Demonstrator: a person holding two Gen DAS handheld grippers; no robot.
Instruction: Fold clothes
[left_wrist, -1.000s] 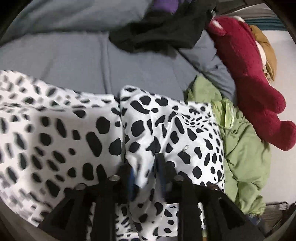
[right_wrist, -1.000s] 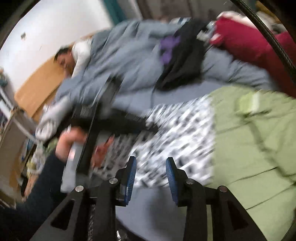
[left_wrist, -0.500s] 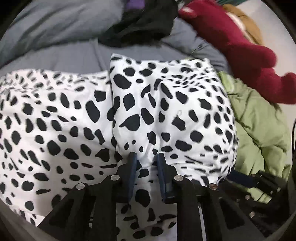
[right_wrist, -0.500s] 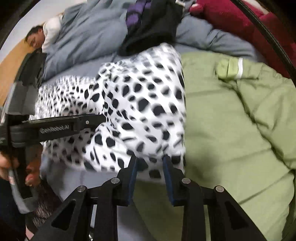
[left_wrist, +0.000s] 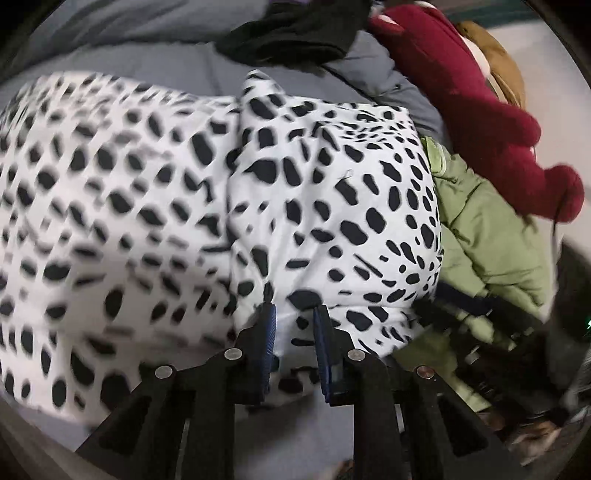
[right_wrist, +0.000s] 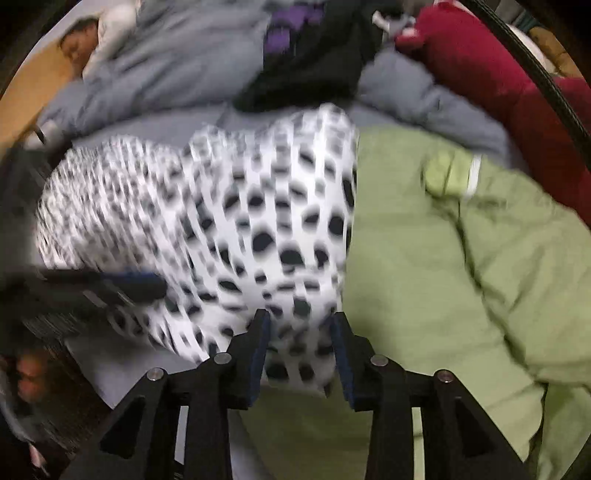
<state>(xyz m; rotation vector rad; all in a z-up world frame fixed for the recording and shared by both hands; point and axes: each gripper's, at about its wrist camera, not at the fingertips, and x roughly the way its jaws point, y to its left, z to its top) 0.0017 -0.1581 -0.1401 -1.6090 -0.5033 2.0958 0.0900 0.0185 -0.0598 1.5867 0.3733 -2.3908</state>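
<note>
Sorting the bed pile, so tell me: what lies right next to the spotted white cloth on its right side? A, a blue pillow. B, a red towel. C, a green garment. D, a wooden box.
C: the green garment lies along the right edge of the spotted cloth.

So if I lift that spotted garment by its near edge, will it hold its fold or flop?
The spotted garment will probably flop: it drapes in soft wrinkles. It looks thin, so likely light. Both the left gripper and the right gripper have their jaws parted around its near edge.
</note>
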